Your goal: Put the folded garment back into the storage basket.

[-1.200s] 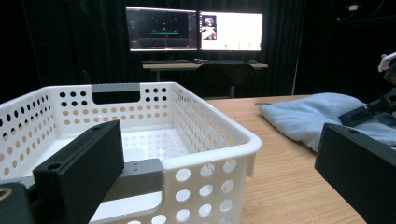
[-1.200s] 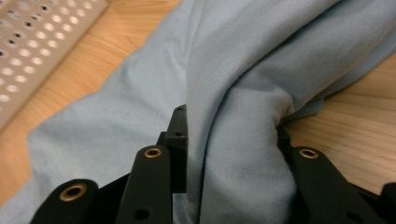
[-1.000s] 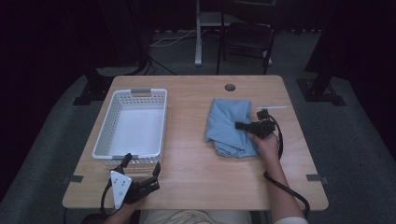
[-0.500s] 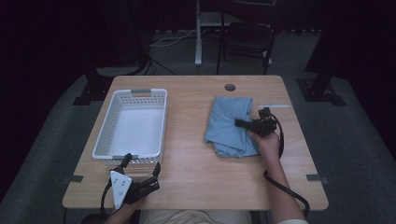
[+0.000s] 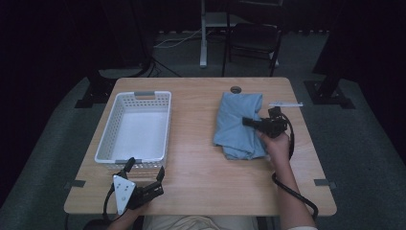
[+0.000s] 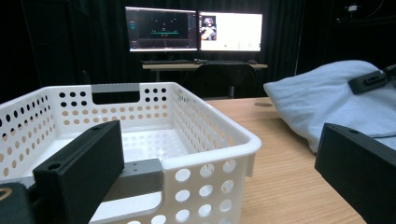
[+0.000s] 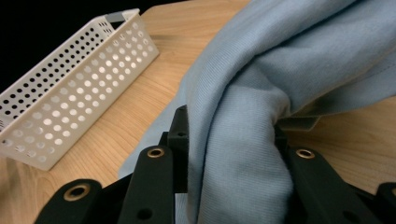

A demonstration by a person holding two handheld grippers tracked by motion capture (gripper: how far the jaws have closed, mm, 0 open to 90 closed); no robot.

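Cloth [image 5: 238, 125], pale blue and folded, lies on the right half of the tabletop [image 5: 201, 172], and a bunch of it near its right edge is pinched in the right tool [image 5: 249, 121], whose jaws are closed tight on a thick fold; the right gripper view shows the fabric [image 7: 261, 116] draping over both jaws. To my eye the lift is just starting, so it should go straight up and slowly, letting the loose layers hang free before carrying sideways, or the folds may drag and spill open. Off to the left sits the white basket [image 5: 135, 125], empty, the likely place for it. Left tool [image 5: 146, 173] rests at the tabletop's near edge, jaws wide apart with nothing between them, and could steady the basket's rim.
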